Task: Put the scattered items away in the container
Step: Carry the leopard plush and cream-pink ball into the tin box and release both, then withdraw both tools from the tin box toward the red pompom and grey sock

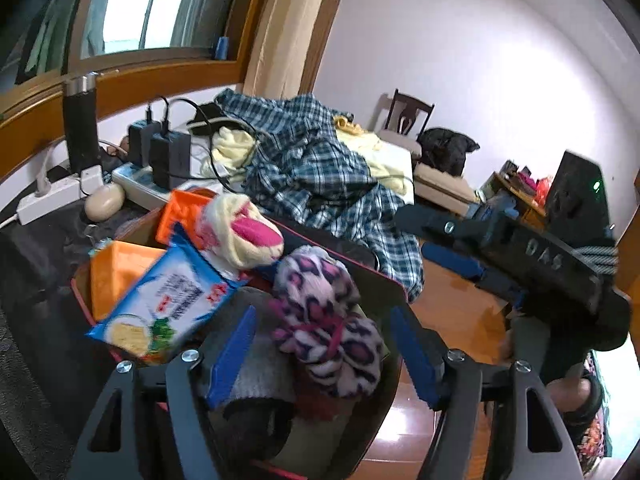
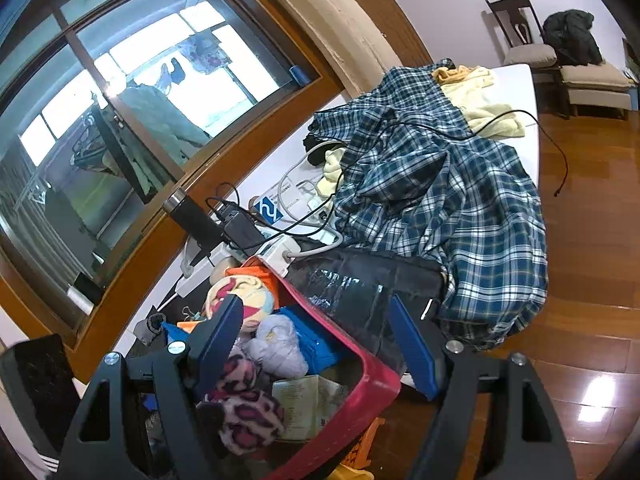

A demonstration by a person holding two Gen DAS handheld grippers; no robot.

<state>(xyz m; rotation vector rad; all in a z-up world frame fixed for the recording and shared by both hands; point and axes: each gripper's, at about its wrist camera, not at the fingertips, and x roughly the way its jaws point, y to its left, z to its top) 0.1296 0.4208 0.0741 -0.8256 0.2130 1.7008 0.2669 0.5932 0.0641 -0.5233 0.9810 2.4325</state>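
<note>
Hovering over the red container [image 2: 372, 384] at the bed's near edge; our left gripper [image 1: 324, 356] stands apart over the leopard sock [image 1: 328, 320], unclamped; right gripper [image 2: 316, 344] apart, empty; next we fetch strays.

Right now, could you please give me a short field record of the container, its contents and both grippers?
container: red bin, full
contents: leopard-print fuzzy sock, cream and pink sock, blue noodle packet, orange box
left gripper: open, over the leopard sock, pads clear
right gripper: open, empty, above the bin
nearby: plaid shirt
</note>
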